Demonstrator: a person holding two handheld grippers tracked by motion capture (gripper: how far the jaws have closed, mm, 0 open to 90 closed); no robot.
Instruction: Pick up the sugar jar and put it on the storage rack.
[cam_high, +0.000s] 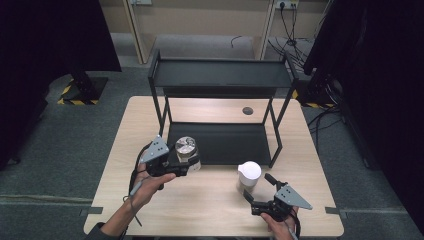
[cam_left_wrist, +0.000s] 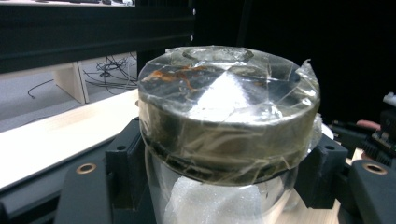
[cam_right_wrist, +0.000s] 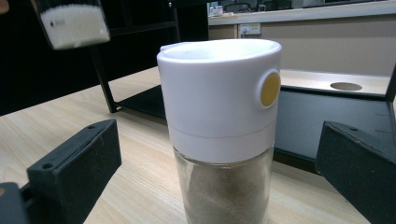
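My left claw (cam_high: 186, 161) grips the taped jar (cam_high: 186, 150) before the shelf (cam_high: 220, 75); next, shelve it. My right claw (cam_high: 256, 192) gapes around the shaker (cam_high: 248, 175).

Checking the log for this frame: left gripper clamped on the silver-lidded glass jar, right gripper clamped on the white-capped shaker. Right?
Not quite: the right gripper is open, its jaws apart on both sides of the white-capped shaker, as the right gripper view shows. The left gripper does clamp the silver-lidded jar.

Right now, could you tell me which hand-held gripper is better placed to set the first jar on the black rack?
Left. The left hand-held gripper is already shut on the metal-lidded jar, close to the rack's lower shelf. The right hand-held gripper stands open around the white-capped jar, not gripping it.
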